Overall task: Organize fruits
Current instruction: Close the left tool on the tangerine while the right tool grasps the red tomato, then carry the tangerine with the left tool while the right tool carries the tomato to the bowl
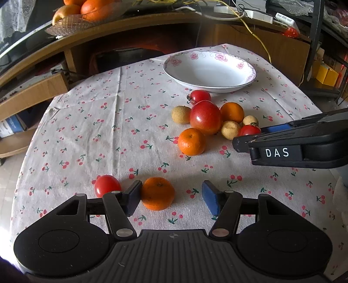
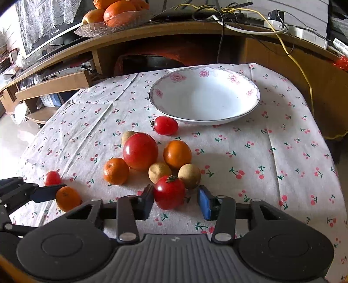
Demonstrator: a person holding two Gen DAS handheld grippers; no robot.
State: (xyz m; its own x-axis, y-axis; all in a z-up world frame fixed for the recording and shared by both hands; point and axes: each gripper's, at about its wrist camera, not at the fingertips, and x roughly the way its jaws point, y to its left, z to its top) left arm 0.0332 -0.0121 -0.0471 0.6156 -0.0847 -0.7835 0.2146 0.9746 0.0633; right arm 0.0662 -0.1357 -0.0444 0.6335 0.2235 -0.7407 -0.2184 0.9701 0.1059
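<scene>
Fruit on the cherry-print tablecloth, counted left to right: one small tomato at the far left; one mandarin beside it. Then a cluster: one mandarin, one large red apple, one orange fruit, three tan round fruits (one partly hidden behind the apple, two at the front), and one tomato nearest the camera. A further oval tomato lies just below the plate's rim. Totals: four tomatoes, three orange citrus, three tan fruits, one apple.

One white flower-rimmed plate stands at the far side, holding nothing.

Left gripper: jaws wide apart, gripping nothing; its left pad touches the separate mandarin, with the small tomato outside that finger.

Right gripper: jaws wide apart, straddling the near tomato; left pad touching or just beside it, right pad clear. The tan fruit stands directly behind.

Surroundings: a wooden shelf behind the table carries a glass dish of oranges and loose cables.
</scene>
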